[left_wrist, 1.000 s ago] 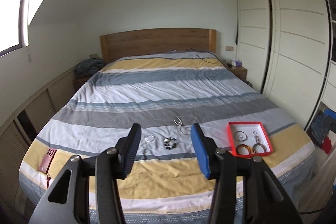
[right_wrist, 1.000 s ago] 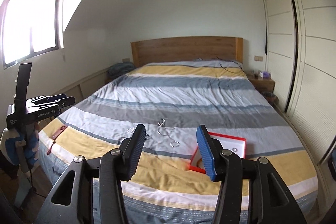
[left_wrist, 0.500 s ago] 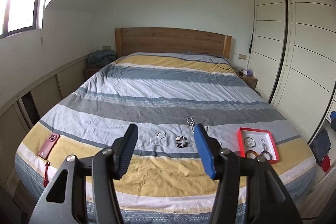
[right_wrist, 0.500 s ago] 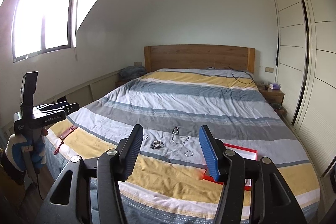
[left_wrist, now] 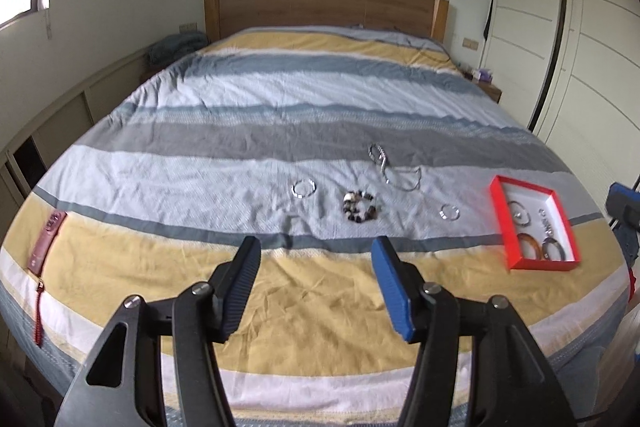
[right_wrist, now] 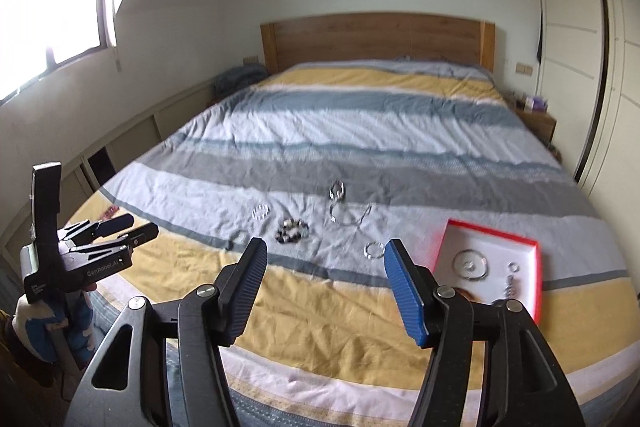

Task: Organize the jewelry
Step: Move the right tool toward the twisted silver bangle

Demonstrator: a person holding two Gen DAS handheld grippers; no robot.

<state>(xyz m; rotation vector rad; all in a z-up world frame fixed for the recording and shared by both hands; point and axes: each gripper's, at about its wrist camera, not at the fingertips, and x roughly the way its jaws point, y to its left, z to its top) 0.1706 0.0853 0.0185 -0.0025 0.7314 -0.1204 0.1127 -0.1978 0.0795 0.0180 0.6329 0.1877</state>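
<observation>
Left wrist view, left gripper [left_wrist: 316,259] spread and empty, jaws just opening, above striped bed [left_wrist: 280,107], beaded bracelet [left_wrist: 359,207] and silver rings ahead, red tray [left_wrist: 505,227] right, right wrist view, right gripper [right_wrist: 324,263] spread, empty, jaws opening, tray [right_wrist: 448,231] near its right finger.

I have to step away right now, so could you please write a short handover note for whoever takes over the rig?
Left gripper: open, empty, jaws just opening, above the striped bedspread.
Right gripper: open, empty, jaws just opening.
Red-rimmed white jewelry tray: on the bed's right side; already holds a few rings and bangles.
Left to move: dark beaded bracelet, two small silver rings, silver chain necklace, all loose on the bedspread.
Pink phone case at the left edge seems not part of the job.
</observation>
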